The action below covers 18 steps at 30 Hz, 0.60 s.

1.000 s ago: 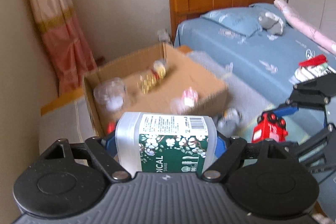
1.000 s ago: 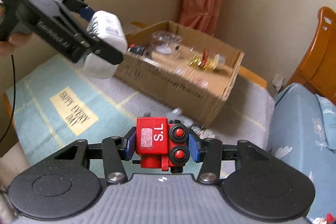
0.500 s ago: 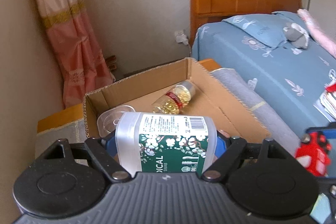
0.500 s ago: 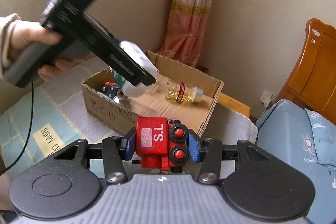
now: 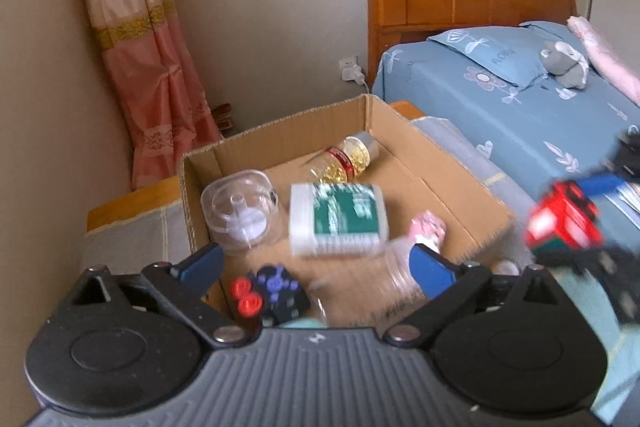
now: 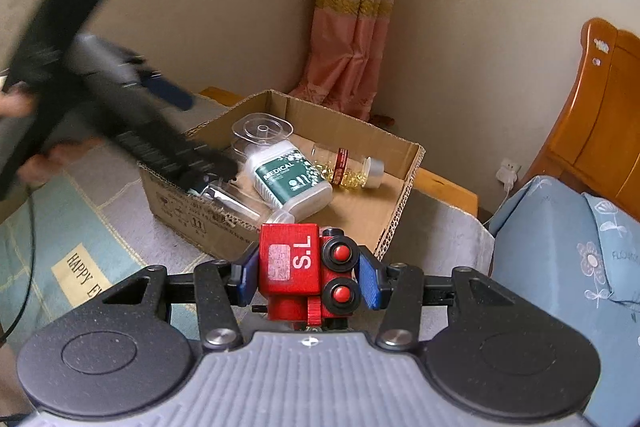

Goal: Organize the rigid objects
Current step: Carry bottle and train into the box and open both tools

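Released since half a second ago, the white swab container (image 5: 338,219) no longer sits between the blue pads of the left gripper (image 5: 314,263); it now lies on its side on the floor of the cardboard box (image 5: 400,123), green label up. The left gripper's jaws are opening, stand wide apart, and have nothing between them. This gripper hangs over the near wall of the box, tilted downward.

Box contents, as seen from both wrist views:
- A clear plastic tub (image 5: 240,211) sits in the left rear corner, just beside the swab container.
- A capsule bottle (image 5: 344,159) with a red band lies on its side behind the swab container, near the back wall.
- A clear bottle with a pink cap (image 5: 404,259) lies along the near right side; it is blurred.
- A black toy with red and blue knobs (image 5: 268,297) lies at the near left corner, partly hidden by the gripper body.

The right gripper (image 6: 306,277) is closed firmly on a red toy engine (image 6: 294,269) marked "S.L"; both blue pads press its sides. It holds the engine outside the box, off the near right corner, above the grey cloth (image 6: 440,231).

A hand (image 6: 56,155) grips the left tool's handle at the left edge of the right wrist view.
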Available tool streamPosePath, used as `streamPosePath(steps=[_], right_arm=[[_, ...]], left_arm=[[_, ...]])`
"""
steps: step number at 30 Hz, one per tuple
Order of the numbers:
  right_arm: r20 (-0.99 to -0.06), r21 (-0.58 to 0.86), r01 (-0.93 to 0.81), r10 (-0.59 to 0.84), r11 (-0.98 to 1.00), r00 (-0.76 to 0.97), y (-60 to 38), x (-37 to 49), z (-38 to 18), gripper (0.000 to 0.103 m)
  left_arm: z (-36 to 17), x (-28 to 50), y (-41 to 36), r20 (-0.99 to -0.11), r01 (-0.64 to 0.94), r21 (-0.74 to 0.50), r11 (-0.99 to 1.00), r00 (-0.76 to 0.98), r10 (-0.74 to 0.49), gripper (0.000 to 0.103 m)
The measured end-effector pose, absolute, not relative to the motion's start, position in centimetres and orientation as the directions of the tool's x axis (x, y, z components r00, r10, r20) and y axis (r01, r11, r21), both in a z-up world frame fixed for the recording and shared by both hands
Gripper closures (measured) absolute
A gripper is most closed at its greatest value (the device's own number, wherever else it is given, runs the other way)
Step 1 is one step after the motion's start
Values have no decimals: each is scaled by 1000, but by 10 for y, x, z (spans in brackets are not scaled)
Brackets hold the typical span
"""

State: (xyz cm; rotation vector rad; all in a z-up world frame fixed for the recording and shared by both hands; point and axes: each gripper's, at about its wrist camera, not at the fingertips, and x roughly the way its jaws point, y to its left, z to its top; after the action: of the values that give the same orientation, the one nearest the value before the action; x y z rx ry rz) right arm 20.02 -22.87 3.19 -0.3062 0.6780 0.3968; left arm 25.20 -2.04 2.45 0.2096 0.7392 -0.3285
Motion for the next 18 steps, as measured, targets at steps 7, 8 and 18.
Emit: streamPosePath(steps=[7, 8, 18], right_arm=[[-671, -129, -411, 225, 903, 706, -225, 241, 37, 49], [-672, -124, -401, 220, 907, 707, -225, 249, 37, 49], [-716, -107, -355, 176, 929, 676, -215, 328, 25, 49]], left_arm=[[34, 224, -3, -668, 359, 72, 931, 710, -223, 4], [34, 222, 1, -665, 353, 71, 933, 714, -220, 4], [32, 213, 34, -644, 300, 42, 953, 737, -204, 4]])
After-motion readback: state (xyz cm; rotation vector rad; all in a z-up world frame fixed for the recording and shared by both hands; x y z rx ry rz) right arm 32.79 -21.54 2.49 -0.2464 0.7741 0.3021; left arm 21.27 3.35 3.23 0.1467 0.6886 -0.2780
